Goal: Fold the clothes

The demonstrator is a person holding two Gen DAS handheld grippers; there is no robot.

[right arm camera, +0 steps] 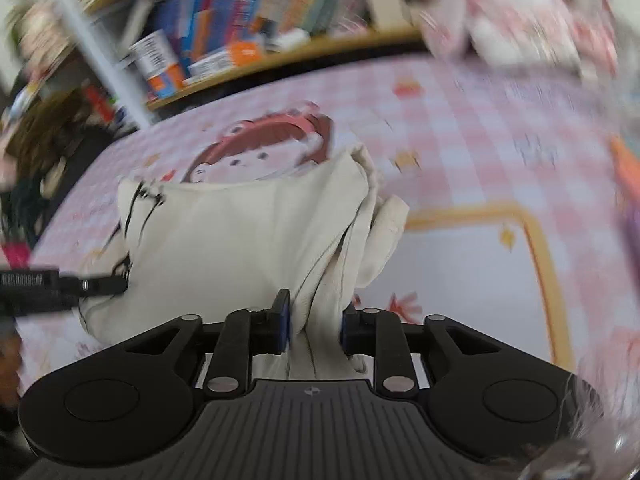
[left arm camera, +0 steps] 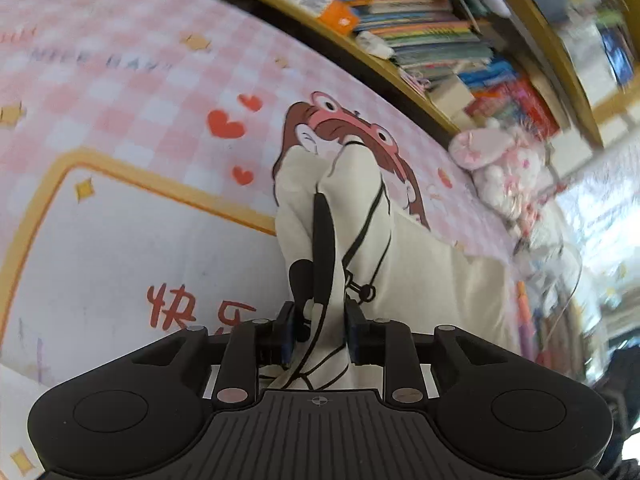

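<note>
A cream garment [left arm camera: 352,216] with black line print hangs bunched over a pink checked bedsheet [left arm camera: 132,92]. My left gripper [left arm camera: 320,330] is shut on a fold of it, the cloth pinched between the blue pads. In the right wrist view the same cream garment [right arm camera: 240,232] spreads to the left, and my right gripper [right arm camera: 314,330] is shut on a gathered edge of it. The left gripper's fingers [right arm camera: 96,286] show at the left edge of that view, holding the garment's other side.
The bedsheet has a cartoon girl print [right arm camera: 260,152] and a yellow-framed white panel [left arm camera: 120,248]. A wooden bookshelf [left arm camera: 420,28] full of books runs along the far side. A pink plush toy [left arm camera: 500,160] lies at the bed's end.
</note>
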